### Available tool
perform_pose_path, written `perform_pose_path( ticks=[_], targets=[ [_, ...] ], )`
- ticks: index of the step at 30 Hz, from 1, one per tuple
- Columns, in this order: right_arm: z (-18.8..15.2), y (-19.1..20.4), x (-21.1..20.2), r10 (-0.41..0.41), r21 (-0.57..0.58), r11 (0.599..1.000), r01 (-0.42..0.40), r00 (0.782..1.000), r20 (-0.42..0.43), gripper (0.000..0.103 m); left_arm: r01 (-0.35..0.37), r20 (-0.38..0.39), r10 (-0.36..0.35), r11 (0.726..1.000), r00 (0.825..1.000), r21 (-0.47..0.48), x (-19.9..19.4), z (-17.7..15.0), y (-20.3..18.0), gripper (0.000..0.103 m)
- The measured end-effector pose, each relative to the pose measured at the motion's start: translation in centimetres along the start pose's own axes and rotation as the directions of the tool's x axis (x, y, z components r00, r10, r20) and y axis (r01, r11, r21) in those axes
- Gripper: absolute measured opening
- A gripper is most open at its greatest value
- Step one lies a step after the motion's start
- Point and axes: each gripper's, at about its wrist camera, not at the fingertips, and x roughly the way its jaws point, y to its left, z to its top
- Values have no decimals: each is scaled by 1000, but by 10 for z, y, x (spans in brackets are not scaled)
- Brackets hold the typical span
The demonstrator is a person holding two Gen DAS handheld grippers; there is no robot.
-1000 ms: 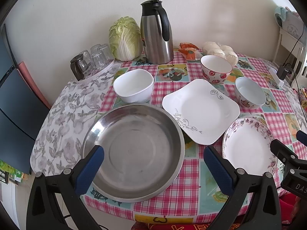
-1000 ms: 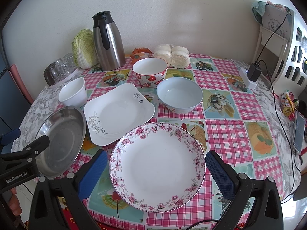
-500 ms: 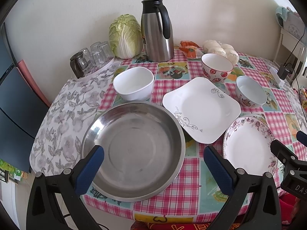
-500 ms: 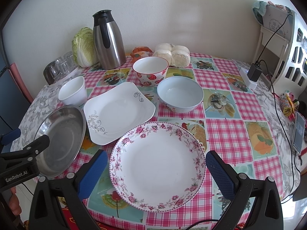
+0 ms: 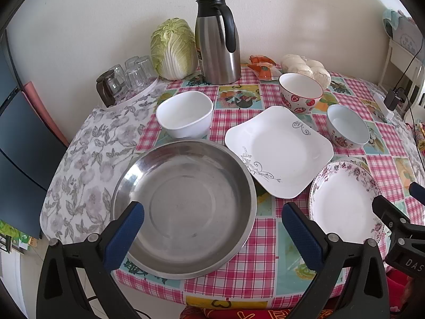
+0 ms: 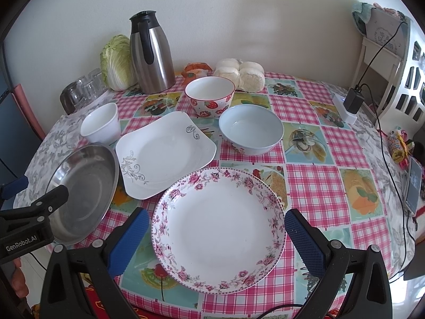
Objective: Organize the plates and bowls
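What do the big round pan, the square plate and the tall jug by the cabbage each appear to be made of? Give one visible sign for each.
Big round pan: looks like stainless steel, brushed grey with mirror-like glints on its rim.
Square plate: probably glazed ceramic or porcelain, glossy white with a printed grey scroll.
Tall jug: a brushed steel body; the black lid and handle look like plastic.

Pink-checked tablecloth (image 6: 313, 186), pink-flowered round plate (image 6: 217, 226), strawberry-printed bowl (image 6: 209, 97), blue fingers (image 6: 305, 242).

The left tool (image 6: 29, 226) body reads "GenRobot.AI"; the right tool (image 5: 403, 252) body shows "DAS".
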Motion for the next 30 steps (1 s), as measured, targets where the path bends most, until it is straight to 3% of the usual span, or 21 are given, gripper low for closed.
perform_pose_path(
  ticks=[9, 15, 19, 26, 30],
  targets=[
    [0, 4, 3, -4, -13, 1000, 4, 1000, -5, 103, 27, -5, -28, 999, 1000, -27, 2, -1, 7, 103],
    [9, 12, 4, -7, -10, 1000, 8, 999, 37, 103, 56, 43, -51, 988, 998, -144, 6, 1, 39, 103],
    [19, 19, 10, 50, 8, 999, -50, 997, 53, 103, 32, 98, -9, 971, 995, -238, 11, -3, 70, 103],
    [31, 40, 27, 153, 34, 987, -154, 987, 42, 103, -21, 152, 72, 949, 986, -314, 20, -13, 113, 103],
    [35, 59, 36, 200, 10, 980, -201, 979, 35, 103, -14, 107, 54, 938, 993, -345, 34, -18, 131, 103]
  ],
)
